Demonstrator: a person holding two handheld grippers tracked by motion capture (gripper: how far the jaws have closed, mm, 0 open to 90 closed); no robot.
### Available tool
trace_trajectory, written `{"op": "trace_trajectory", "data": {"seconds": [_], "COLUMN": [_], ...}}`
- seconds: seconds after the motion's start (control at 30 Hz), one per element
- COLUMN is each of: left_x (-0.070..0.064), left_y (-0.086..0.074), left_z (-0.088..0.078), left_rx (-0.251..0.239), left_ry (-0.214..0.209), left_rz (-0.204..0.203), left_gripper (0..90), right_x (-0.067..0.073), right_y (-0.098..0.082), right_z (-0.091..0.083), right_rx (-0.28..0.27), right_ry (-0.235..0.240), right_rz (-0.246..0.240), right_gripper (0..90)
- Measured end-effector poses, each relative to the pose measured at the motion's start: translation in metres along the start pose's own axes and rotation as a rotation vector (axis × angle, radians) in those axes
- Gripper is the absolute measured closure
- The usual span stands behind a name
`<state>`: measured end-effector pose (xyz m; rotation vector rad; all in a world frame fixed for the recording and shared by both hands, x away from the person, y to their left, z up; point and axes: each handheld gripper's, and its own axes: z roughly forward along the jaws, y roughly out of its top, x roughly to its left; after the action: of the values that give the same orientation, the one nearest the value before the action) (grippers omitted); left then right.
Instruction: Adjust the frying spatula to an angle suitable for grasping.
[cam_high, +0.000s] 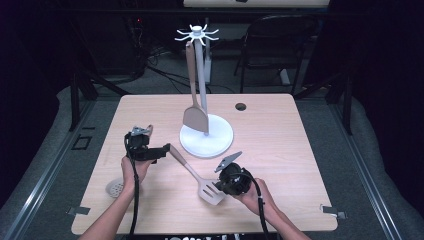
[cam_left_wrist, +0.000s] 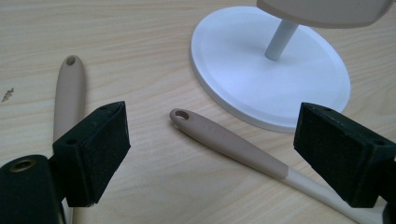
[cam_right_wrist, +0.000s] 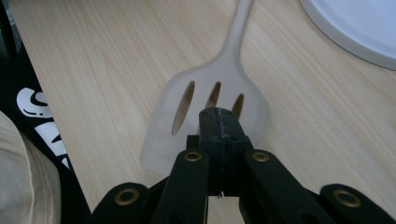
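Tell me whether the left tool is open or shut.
Open. In the left gripper view the left tool has its two black pads far apart, with the slotted spatula's handle lying on the table between them, untouched.

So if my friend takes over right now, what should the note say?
Left gripper: open, jaws either side of the slotted turner's handle, not pressing it.
Right gripper: shut, above the turner's blade; whether it pinches the blade can't be told.
Turner lies flat on the table.
Done: one spatula hangs on the rack.
Left: probably hang the turner, then a third utensil beside the left gripper.
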<state>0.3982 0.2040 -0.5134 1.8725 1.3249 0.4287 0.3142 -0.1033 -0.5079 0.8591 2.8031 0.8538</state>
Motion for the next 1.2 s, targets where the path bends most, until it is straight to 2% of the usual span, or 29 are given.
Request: {"op": "trace_trajectory", "data": {"seconds": [0.07,0.33,0.5,0.7,0.77,0.9,1.03,1.1,1.2], "left_x": [-0.001,-0.007,-0.011,-0.02,-0.021,-0.022,-0.025,-0.025,-0.028], "left_y": [-0.001,-0.003,-0.006,-0.009,-0.011,-0.015,-0.018,-0.017,-0.017], "left_z": [0.001,0.005,0.008,0.014,0.018,0.025,0.034,0.038,0.045], "left_rx": [0.009,0.022,0.034,0.058,0.067,0.092,0.107,0.11,0.11], "left_ry": [-0.001,0.0,-0.002,-0.01,-0.016,-0.05,-0.06,-0.062,-0.069], "left_rz": [0.003,0.019,0.027,0.051,0.045,0.009,0.004,0.014,-0.003], "left_gripper": [10.5,10.6,10.7,10.9,11.0,11.7,14.1,14.8,16.2], "right_x": [0.001,0.005,0.005,0.006,0.006,0.004,0.003,0.003,0.003], "right_y": [0.0,-0.001,-0.003,-0.006,-0.008,-0.008,-0.007,-0.007,-0.007], "right_z": [0.002,0.014,0.025,0.036,0.041,0.044,0.044,0.044,0.044], "right_rx": [0.021,0.064,0.122,0.163,0.19,0.185,0.196,0.197,0.197], "right_ry": [0.005,0.027,0.014,0.02,0.011,0.028,0.026,0.028,0.03], "right_rz": [-0.013,-0.013,-0.031,-0.046,-0.06,-0.054,-0.064,-0.065,-0.067], "right_gripper": [90.0,90.0,90.0,90.0,90.0,90.0,90.0,90.0,90.0]}}
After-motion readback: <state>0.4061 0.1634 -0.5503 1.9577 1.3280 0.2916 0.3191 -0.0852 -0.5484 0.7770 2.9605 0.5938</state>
